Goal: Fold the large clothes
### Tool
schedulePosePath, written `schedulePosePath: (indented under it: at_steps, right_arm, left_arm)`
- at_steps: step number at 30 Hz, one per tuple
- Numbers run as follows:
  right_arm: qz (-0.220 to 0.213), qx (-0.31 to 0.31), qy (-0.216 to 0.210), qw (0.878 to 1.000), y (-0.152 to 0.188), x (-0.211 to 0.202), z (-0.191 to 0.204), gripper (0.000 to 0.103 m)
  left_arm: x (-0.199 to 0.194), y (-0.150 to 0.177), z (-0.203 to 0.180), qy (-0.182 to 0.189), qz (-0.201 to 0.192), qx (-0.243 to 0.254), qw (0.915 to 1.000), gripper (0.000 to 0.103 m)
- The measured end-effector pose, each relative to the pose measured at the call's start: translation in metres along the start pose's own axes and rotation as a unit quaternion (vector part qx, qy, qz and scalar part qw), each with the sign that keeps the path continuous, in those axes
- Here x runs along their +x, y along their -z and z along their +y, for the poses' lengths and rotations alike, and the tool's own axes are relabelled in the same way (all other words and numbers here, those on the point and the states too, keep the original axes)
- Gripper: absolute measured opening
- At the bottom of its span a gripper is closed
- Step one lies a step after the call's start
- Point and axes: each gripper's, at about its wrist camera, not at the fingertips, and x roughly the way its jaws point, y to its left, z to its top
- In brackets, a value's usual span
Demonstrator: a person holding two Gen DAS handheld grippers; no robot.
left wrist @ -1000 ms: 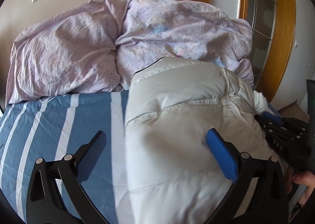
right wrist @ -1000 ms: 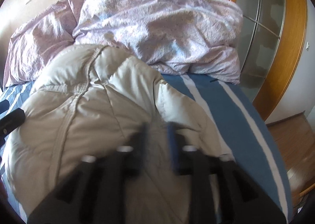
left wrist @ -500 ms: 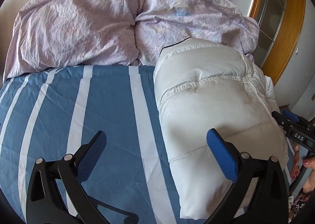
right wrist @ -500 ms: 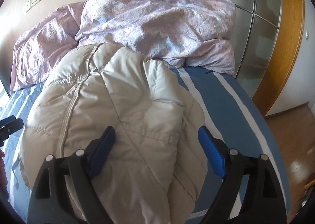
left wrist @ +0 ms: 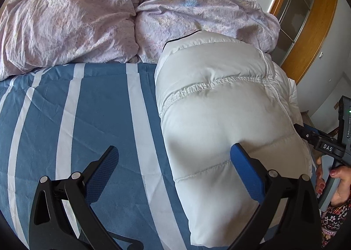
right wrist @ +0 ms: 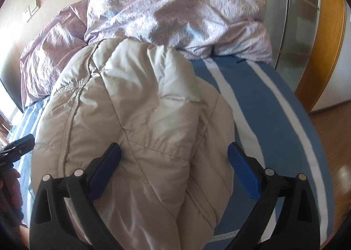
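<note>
While its jaws are opening, the right tool (right wrist: 173,168) straddles the white jacket (right wrist: 140,122).

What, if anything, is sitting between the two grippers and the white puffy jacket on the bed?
Nothing visible. The left gripper is open over the striped sheet at the white puffy jacket's edge. The right gripper has its jaws opening with the jacket's fold between them, unpressed. The lilac duvet lies behind the jacket.

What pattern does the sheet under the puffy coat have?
The bed sheet is blue with white stripes, clearest in the left wrist view beside the white puffer coat.
</note>
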Motion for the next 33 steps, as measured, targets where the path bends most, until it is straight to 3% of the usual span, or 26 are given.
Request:
schedulePosePath:
  at_steps: [2, 4, 10, 13, 24, 29, 33]
  right_arm:
    - [-0.018, -0.001, 0.017, 1.0, -0.001, -0.009, 0.003, 0.097]
    - [-0.047, -0.022, 0.029, 0.998, -0.003, -0.02, 0.013, 0.087]
    - [-0.06, -0.05, 0.028, 0.997, -0.007, -0.016, 0.04, 0.047]
    - [-0.054, -0.05, 0.041, 0.997, -0.009, 0.001, 0.043, 0.035]
    - [-0.02, -0.002, 0.028, 0.999, -0.007, 0.05, 0.018, 0.034]
    - [-0.022, -0.026, 0.038, 0.999, -0.006, 0.04, 0.026, 0.035]
    - [-0.035, -0.033, 0.049, 0.998, -0.003, 0.026, 0.029, 0.045]
  left_arm:
    - [-0.01, -0.004, -0.002, -0.027, -0.029, 0.005, 0.9992, 0.102]
    - [-0.02, -0.008, -0.009, -0.044, -0.059, 0.017, 0.9972, 0.102]
    - [0.0, -0.009, -0.04, -0.057, -0.038, 0.053, 0.9963, 0.097]
    - [0.01, -0.009, -0.045, -0.063, -0.043, 0.055, 0.9956, 0.094]
    - [0.048, -0.009, -0.052, -0.042, -0.007, 0.042, 0.9982, 0.095]
    - [0.032, -0.008, -0.043, -0.029, -0.014, 0.033, 0.9989, 0.095]
    - [0.017, -0.008, -0.031, -0.011, -0.023, -0.007, 0.9996, 0.095]
